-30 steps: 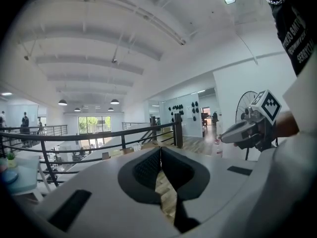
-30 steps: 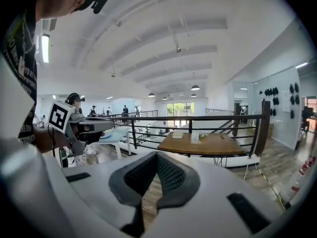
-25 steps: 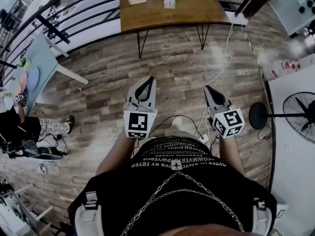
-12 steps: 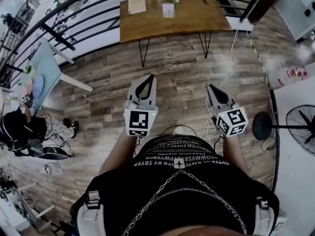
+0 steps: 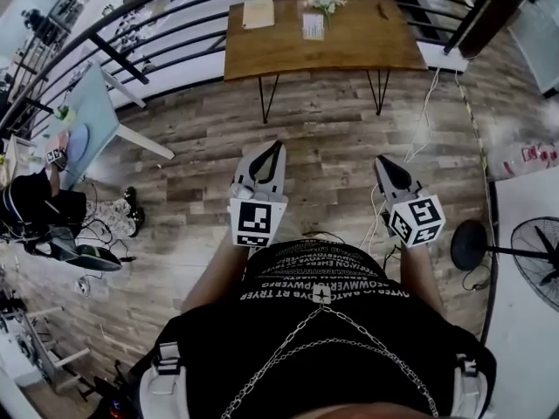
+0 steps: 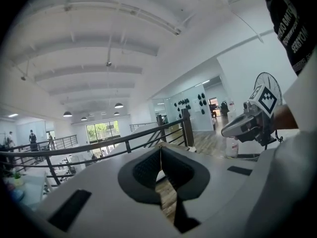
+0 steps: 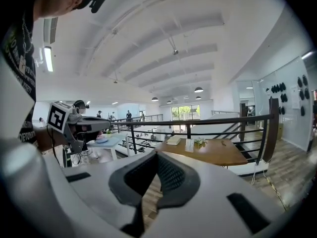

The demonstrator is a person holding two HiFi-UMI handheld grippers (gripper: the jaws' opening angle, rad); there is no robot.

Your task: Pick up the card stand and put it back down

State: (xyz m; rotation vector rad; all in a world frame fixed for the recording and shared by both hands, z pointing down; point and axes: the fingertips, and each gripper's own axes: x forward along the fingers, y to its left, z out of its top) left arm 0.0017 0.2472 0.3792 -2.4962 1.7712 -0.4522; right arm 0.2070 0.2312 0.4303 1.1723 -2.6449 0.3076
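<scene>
Both jaws clenched, empty: left gripper (image 5: pixel 276 149), right gripper (image 5: pixel 383 161) over plank floor (image 5: pixel 332 125). Card stand (image 5: pixel 313 26) far off on desk (image 5: pixel 367 46) (print too small to read).

Head view, steeply down, shares table (image 5: pixel 349 46) (image 7: pixel 218 152) with right gripper view

Up top, a wooden table (image 5: pixel 358 42) on thin black legs stands right by a black railing (image 5: pixel 166 33). A pale book (image 5: pixel 258 13) lies near its left end, and a small bunch of flowers (image 5: pixel 325 1) sits at the back edge. A white cable (image 5: pixel 427 103) trails across the plank floor (image 5: pixel 332 138). Far right there's a standing fan (image 5: pixel 534 269). Far left, a light blue table (image 5: pixel 83 120), with a person in dark clothes (image 5: pixel 35 209) below it.
</scene>
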